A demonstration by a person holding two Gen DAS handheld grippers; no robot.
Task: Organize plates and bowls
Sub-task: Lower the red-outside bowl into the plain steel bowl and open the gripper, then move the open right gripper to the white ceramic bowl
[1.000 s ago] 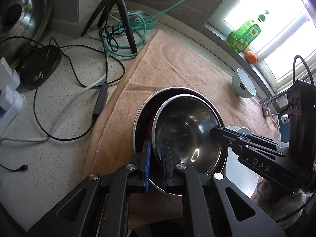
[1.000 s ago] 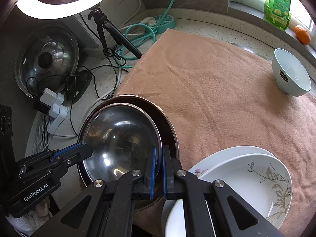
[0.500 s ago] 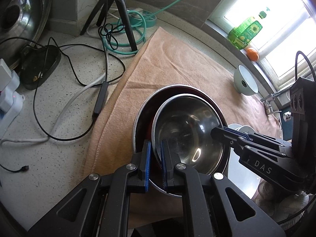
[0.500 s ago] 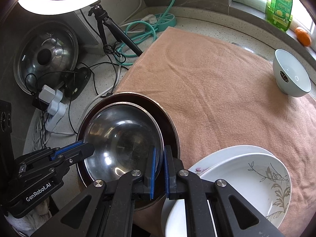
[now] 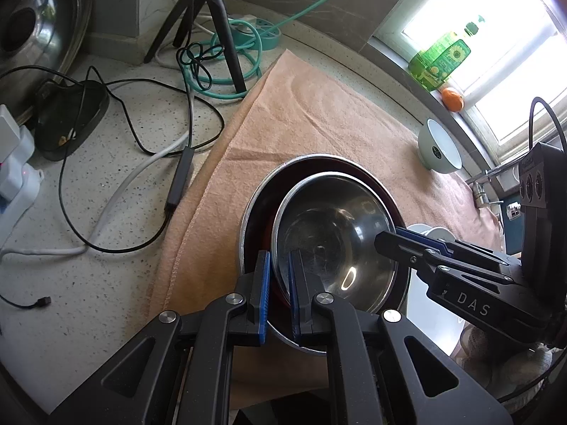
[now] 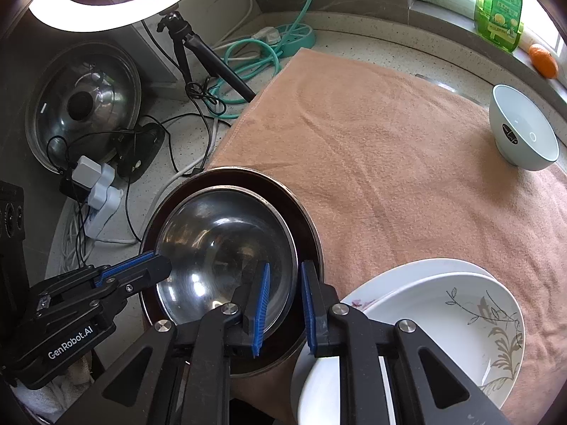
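- Left wrist view: the left gripper (image 5: 280,292) is closed on the near rim of the smaller shiny steel bowl (image 5: 335,244), one blue-padded finger inside the rim and one outside.
- That smaller bowl sits nested inside a larger steel bowl with a dark inner wall (image 5: 255,212), which rests on a peach terry towel (image 5: 319,117) spread over the speckled counter (image 5: 106,265).
- Right wrist view: the right gripper (image 6: 285,306) straddles the smaller bowl's rim on the opposite side; its fingers have just been opening and now stand slightly apart, with the rim between them and the pads clear of it.
- Two stacked white plates with a grey leaf pattern (image 6: 460,318) lie on the towel just beside the larger bowl.
- A pale green ceramic bowl (image 6: 524,134) stands upright at the far edge of the towel, well apart from the stack.
- A black tripod (image 6: 198,56), a steel pan lid (image 6: 81,106) and tangled cables (image 5: 141,134) lie on the counter off the towel.
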